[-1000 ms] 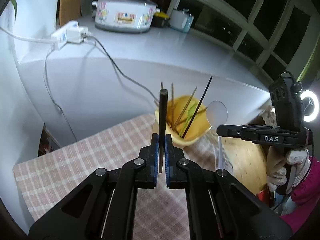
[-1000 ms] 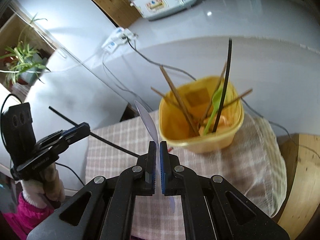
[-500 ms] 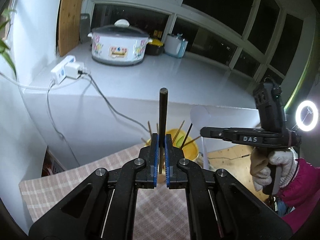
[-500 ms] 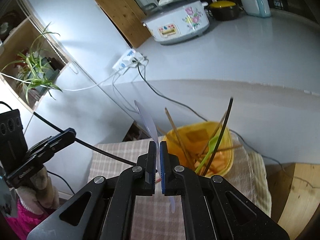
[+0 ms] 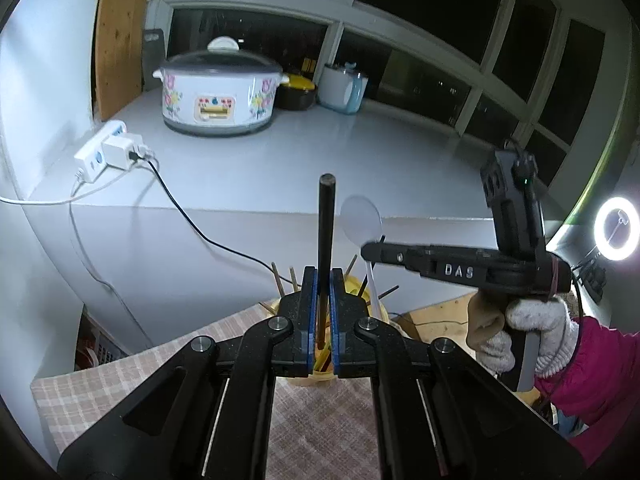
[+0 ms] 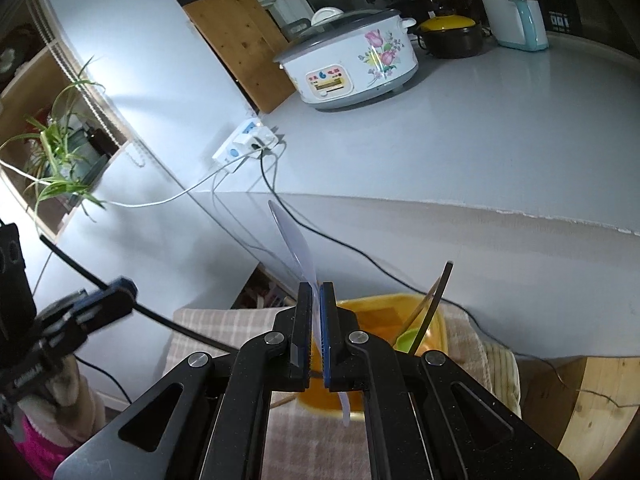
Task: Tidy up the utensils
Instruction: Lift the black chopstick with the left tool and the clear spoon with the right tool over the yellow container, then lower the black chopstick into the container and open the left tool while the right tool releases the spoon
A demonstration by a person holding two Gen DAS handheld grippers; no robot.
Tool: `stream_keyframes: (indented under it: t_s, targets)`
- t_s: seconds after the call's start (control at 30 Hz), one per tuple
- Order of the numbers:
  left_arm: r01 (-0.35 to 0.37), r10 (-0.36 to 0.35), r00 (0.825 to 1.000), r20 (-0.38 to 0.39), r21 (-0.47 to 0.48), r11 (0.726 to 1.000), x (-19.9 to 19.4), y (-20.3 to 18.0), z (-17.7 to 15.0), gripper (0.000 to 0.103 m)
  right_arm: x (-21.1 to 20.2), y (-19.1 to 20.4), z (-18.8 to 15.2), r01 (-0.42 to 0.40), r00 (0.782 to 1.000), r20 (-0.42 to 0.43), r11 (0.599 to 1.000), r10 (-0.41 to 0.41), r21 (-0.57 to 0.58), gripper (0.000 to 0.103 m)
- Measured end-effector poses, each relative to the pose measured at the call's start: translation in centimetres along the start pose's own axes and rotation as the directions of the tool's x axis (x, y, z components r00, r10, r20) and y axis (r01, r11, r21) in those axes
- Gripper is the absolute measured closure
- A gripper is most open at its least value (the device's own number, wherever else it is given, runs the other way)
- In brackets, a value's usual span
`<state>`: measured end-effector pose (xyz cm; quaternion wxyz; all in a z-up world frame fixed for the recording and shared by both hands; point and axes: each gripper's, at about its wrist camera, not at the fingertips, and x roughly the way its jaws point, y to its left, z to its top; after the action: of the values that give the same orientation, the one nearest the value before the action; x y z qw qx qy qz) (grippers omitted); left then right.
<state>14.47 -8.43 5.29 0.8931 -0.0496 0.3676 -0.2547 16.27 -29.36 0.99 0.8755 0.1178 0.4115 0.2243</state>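
While each claw held 1 utensil, sorting was barely begun.
Left claw gripped a black chopstick, right claw a clear spoon; the yellow tub was part full.

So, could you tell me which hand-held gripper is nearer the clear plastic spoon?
Right: the right hand-held gripper is shut on the spoon. The left hand-held gripper holds a black stick beside it.

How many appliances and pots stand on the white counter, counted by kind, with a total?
Flowered cooker: 1
Black pot with yellow lid: 1
White and blue appliance: 1
Power strip: 1
Total: 4
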Motion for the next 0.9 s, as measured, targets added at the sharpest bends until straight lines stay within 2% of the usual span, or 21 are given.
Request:
stream_keyframes:
  t_s: [0.27,0.9]
  targets:
    - [-0.02,0.02,0.998,-0.055,-0.01,1.0,3.2,-0.5,-1.0,0.1,2.4,-1.9,0.2,0.014,1.0,-0.011,1.0,-0.014,0.0,0.1]
    - [-0.024,0.018,0.992,-0.123,-0.045,0.999,6.9,-0.3,-2.5,0.1,5.9,-4.7,-2.0,0.056,0.997,-0.056,0.998,-0.054,0.03,0.1]
